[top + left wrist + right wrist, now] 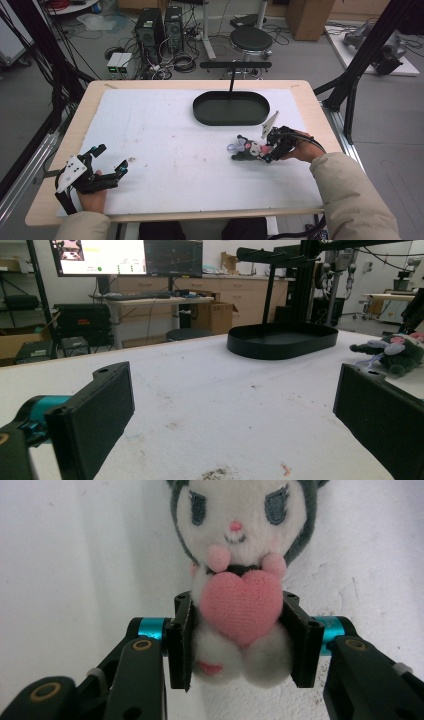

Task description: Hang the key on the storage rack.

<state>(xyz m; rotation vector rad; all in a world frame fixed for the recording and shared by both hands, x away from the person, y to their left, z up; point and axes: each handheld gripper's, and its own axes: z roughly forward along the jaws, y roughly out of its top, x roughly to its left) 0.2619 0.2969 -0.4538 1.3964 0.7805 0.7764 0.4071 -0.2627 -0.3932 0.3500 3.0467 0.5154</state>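
1. The table (60, 200) is carrying a white mat (165, 145), and a black oval tray (231, 108) is sitting at the mat's far side, well apart from both grippers.
2. The plush toy (248, 148) is lying on the mat at the right, nearer the person than the tray. The right gripper (242, 640) is clamping it at the belly, both pads pressing its sides just beside the pink heart (241, 605).
3. The left gripper (106, 162) is resting at the near left corner, its jaws standing wide apart with nothing between them.
4. The grasp is looking complete. The next move is likely calling for a lift and a carry toward the tray, keeping the squeeze firm on the soft body.
5. The right gripper view is showing the toy's face and pad contact; the high view is giving the tray's distance.
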